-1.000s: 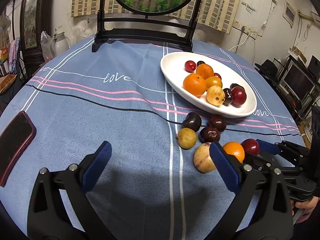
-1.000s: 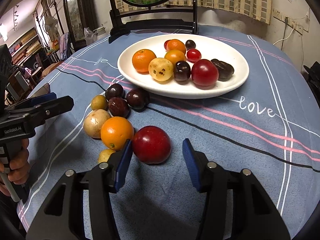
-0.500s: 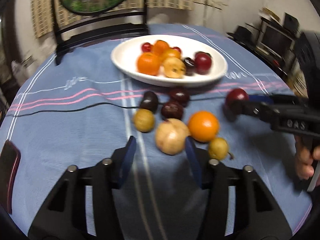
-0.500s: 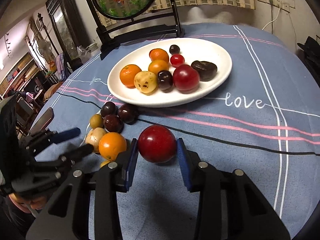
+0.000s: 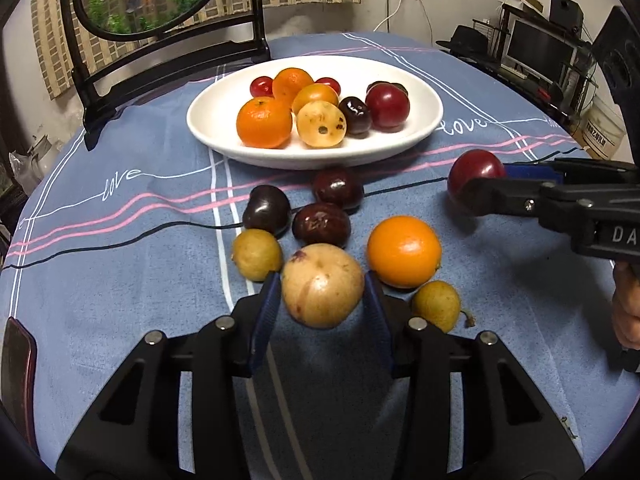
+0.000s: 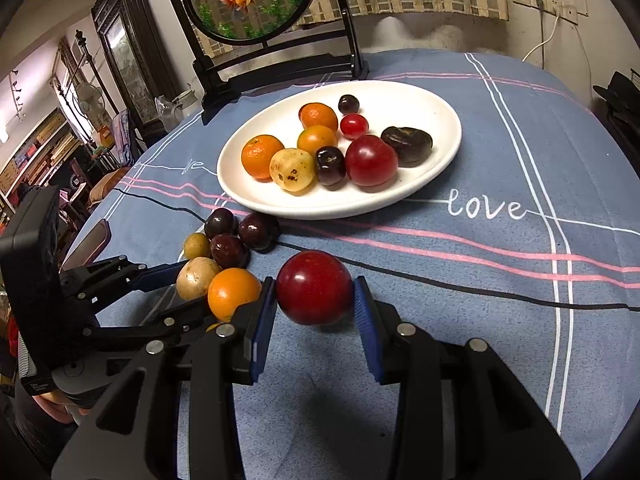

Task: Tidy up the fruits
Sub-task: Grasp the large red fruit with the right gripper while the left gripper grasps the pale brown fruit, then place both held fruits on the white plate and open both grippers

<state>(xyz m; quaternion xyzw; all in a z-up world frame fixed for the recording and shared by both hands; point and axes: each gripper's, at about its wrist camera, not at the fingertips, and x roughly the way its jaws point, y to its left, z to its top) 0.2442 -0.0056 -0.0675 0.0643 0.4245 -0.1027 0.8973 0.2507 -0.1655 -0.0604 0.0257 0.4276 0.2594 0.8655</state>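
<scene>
Fruit is being gathered for the white plate [image 5: 424, 128] at twelve o'clock, so a red plum [image 6: 314, 293] is pinched by the right gripper [image 6: 315, 322] and a yellow fruit [image 5: 322, 285], on the cloth at six o'clock, has just been closed on by the left gripper [image 5: 320, 316].

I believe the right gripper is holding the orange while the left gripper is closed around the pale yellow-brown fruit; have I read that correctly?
Not quite. The right gripper holds the big red fruit, not the orange, which lies on the tablecloth beside it; the right wrist view shows this. The rest stands: the left gripper has just been closing around the pale yellow-brown fruit, and its pads now press on it.
</scene>
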